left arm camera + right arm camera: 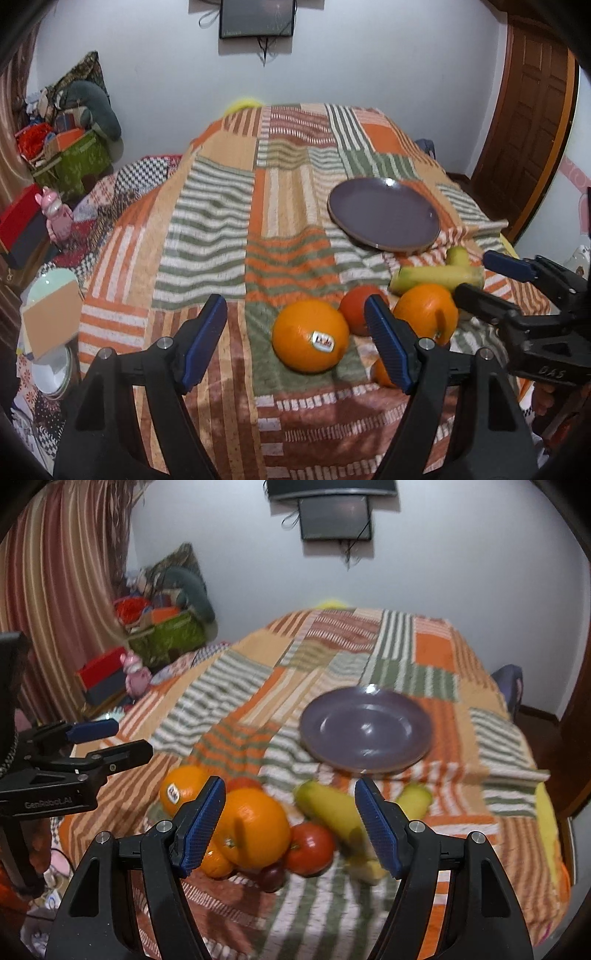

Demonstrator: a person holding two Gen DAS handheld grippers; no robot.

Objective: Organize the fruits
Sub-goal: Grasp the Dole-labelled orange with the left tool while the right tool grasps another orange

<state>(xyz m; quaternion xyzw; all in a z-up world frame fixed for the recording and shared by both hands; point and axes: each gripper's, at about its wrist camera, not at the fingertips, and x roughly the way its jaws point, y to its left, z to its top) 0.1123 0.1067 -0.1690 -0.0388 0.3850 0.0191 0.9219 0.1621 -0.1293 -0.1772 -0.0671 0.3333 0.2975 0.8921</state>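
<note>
A purple plate (384,214) (365,731) lies empty on the striped cloth. In front of it is a pile of fruit: a stickered orange (310,335) (181,788), a bigger orange (424,310) (255,827), a red tomato (310,847), a second red fruit (360,308), yellow-green bananas (436,277) (332,808), a small orange (216,862) and a dark grape (271,877). My left gripper (295,328) (110,738) is open and empty, above the stickered orange. My right gripper (290,823) (484,275) is open and empty, above the pile.
The patchwork cloth (221,221) covers the table and hangs over its edges. Boxes, a pink toy (55,218) and bags stand on the floor at left. Bowls (51,291) sit by the left edge. A wooden door (528,122) is at right.
</note>
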